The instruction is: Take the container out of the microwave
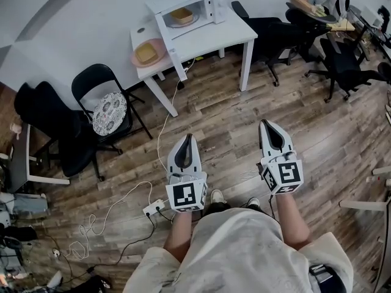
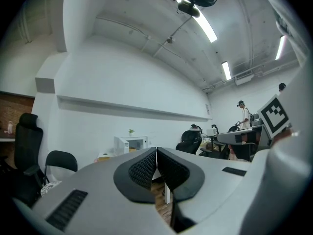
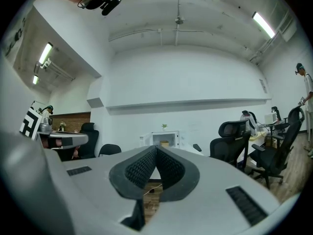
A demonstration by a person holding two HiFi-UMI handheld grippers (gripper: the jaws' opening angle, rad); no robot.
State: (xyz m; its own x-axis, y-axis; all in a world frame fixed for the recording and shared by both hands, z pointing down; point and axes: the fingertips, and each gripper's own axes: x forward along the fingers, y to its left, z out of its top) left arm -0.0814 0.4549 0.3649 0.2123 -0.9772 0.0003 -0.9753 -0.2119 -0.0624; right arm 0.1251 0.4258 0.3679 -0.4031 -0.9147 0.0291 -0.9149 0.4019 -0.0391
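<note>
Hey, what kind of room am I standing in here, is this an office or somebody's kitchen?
Most likely an open office or lab workspace, not a kitchen: black swivel office chairs stand by a cluttered desk, and the microwave sits on a plain white table over wood-look flooring.

The person holds both grippers out ahead of the body, side by side and apart, each pointing level and forward. The left gripper (image 1: 188,138) has its fingers (image 2: 142,169) pressed together along their ribbed black pads, with nothing between them. Its marker cube (image 1: 187,195) sits behind the fingers, and the bare left forearm (image 1: 179,237) runs back from the cube to the torso. The right gripper (image 1: 264,125) is closed in the same way: the fingers (image 3: 141,168) meet at their tips and hold nothing. Its marker cube (image 1: 284,174) lies behind those fingers, with the right forearm (image 1: 287,218) behind that. In the head view the right fingertips reach slightly farther forward than the left ones.
</note>
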